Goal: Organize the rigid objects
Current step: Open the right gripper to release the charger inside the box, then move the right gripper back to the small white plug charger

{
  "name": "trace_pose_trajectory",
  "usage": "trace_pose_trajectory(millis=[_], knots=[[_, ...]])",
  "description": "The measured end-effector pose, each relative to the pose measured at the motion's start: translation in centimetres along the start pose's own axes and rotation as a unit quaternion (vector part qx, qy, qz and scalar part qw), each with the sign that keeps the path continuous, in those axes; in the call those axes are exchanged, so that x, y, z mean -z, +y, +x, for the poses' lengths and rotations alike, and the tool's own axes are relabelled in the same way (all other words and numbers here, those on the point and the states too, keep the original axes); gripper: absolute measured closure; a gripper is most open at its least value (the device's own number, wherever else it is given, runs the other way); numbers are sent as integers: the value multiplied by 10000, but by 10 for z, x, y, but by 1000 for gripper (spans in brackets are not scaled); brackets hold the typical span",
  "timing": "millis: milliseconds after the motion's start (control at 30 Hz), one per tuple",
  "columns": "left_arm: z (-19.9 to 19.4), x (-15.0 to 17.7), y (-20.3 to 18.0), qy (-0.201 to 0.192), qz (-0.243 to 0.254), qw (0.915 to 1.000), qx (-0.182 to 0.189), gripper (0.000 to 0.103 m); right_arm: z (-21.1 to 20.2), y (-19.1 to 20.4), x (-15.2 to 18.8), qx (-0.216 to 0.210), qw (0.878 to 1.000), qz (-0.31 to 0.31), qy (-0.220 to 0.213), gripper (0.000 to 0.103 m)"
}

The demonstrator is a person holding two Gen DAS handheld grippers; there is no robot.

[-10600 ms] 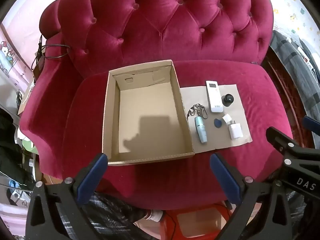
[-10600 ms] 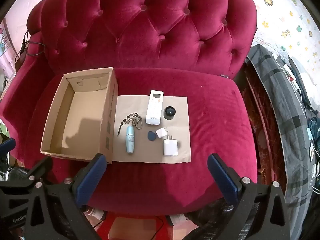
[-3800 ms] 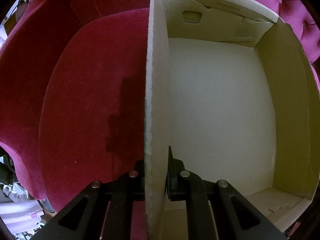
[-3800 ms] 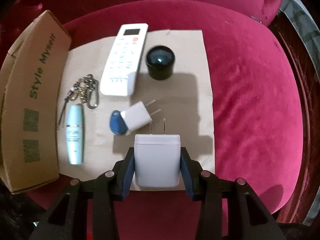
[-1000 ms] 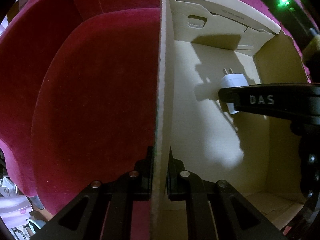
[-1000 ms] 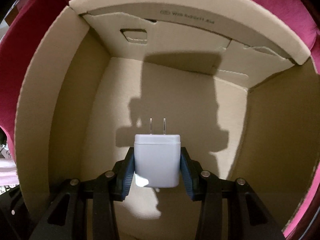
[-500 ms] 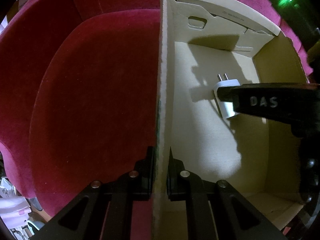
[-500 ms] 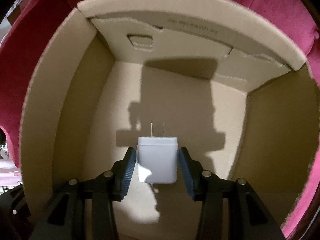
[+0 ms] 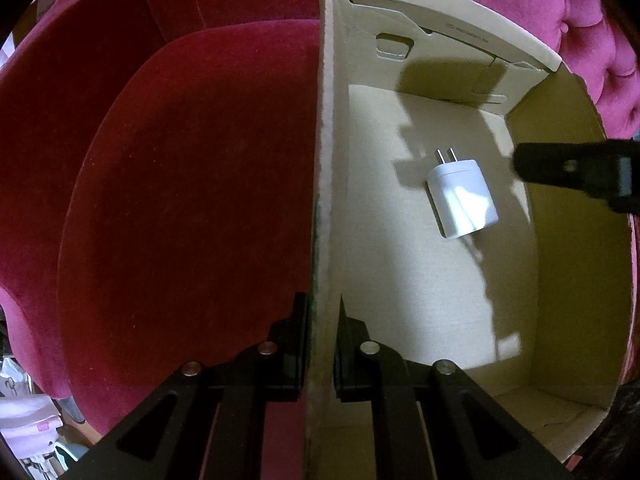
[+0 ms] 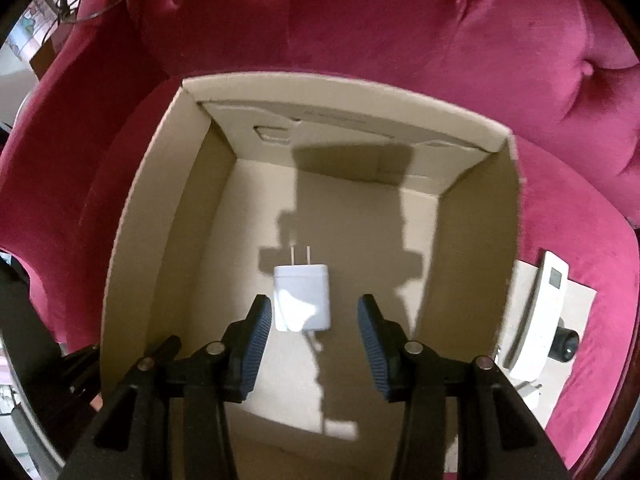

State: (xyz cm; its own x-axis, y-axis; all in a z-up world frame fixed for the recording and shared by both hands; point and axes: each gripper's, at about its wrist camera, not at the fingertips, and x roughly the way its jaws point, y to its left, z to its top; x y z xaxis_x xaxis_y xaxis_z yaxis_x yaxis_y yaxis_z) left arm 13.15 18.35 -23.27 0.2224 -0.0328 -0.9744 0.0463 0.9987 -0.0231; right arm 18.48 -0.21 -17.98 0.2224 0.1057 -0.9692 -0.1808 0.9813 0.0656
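The left hand-held gripper (image 9: 322, 344) is clamped narrow on the left wall of the cardboard box (image 9: 326, 168), one finger outside against the red velvet side, the other inside the box. The wall stands upright between the pads, close to the near corner.

The right hand-held gripper (image 10: 315, 334) hangs above the box with its jaws parted and nothing between them; the ribbed blue pads (image 10: 256, 334) stand clear of everything. In the left wrist view its dark body (image 9: 576, 168) reaches in from the right edge, over the right wall of the box.

Below those open jaws the white charger (image 10: 302, 296) lies flat on the box floor, roughly in the middle, its two metal prongs pointing toward the far wall. It touches neither wall.

The box sits on the seat of a red tufted sofa (image 10: 400, 28). To the right of the box, on a sheet of cardboard (image 10: 580, 304), lie a white remote (image 10: 540, 316) and, just beside it, a small black round object (image 10: 564, 340).
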Motion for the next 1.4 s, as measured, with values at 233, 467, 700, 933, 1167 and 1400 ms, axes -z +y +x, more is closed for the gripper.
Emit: trace_pose_trajectory(millis=[233, 467, 700, 933, 1167, 1400], knots=[[-1, 1, -4, -1, 16, 10000, -14, 93, -40, -17, -5, 58, 9998, 111, -151, 53], [-3, -2, -5, -2, 23, 10000, -17, 93, -63, -49, 6, 184, 9992, 252, -259, 48], [-5, -4, -3, -6, 19, 10000, -6, 93, -88, -84, 22, 347, 9979, 417, -360, 41], [-4, -5, -1, 12, 30, 10000, 8, 93, -90, -121, 41, 488, 9959, 674, -360, 28], [-4, -5, -2, 5, 56, 10000, -20, 93, -75, -158, 57, 649, 9931, 929, -283, 18], [-5, -6, -1, 6, 31, 10000, -5, 93, -51, -190, 75, 751, 9903, 1137, -279, 2]])
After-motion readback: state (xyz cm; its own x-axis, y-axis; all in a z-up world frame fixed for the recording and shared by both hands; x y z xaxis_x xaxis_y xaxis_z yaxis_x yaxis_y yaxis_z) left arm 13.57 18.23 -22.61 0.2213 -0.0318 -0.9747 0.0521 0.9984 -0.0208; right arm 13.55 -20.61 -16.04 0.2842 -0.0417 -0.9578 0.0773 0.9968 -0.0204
